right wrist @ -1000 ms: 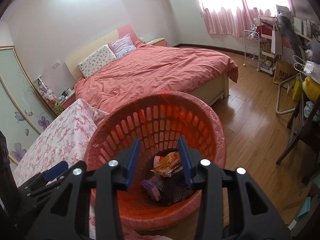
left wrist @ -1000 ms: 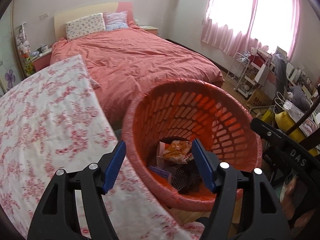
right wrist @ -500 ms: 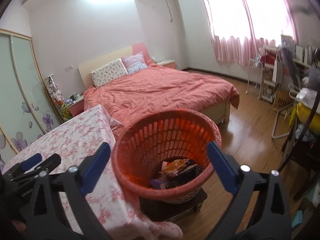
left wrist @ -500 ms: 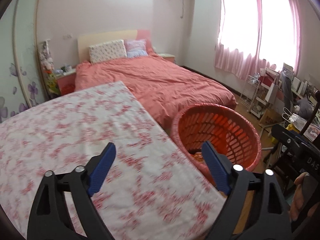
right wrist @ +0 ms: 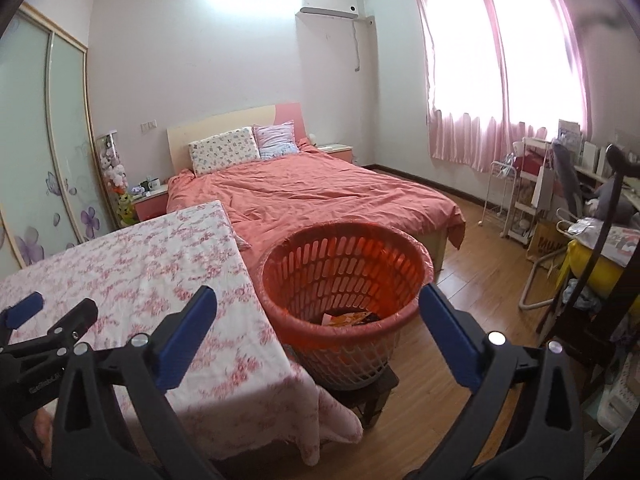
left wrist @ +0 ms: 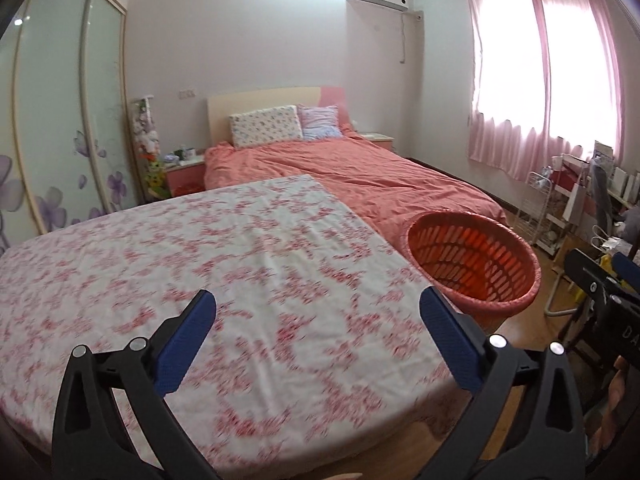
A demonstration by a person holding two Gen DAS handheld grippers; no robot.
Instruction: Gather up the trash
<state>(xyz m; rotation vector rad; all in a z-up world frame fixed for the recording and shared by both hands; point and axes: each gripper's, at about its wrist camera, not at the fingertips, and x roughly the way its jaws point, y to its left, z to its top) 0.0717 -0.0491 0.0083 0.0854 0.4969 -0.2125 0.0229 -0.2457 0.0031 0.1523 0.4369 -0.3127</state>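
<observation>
- Since a second ago I am pulling both claws up and back from over the basket [right wrist: 346, 280]; then its mouth was filling both views, and now it is sitting ahead of the right claw [right wrist: 316, 330] and off to the front right of the left claw [left wrist: 318, 338].
- The left claw's jaws are opening, already spread wide, with nothing between them but the flowered tablecloth [left wrist: 208, 264] below.
- The right claw is standing wide and empty too, the basket's near rim showing in the gap between its jaws.
- The trash [right wrist: 348, 319] is lying at the bottom of the basket, just past the right claw's tips: I am seeing an orange-and-white wrapper and something dark beside it; the rest is hidden by the rim.
- No loose trash is showing on the tablecloth under either claw, so I am judging this drop as done, with the cloth the place to check for more.
- I am expecting wrappers like these to be light, thin and crinkly, likely slippery on a flat face; I would pinch one at a raised edge or a crumpled fold rather than press on it flat.
- The basket itself looks like light slotted plastic with a thin liner over its rim, perched on a low dark stand [right wrist: 370, 390], so a knock could tip it.
</observation>
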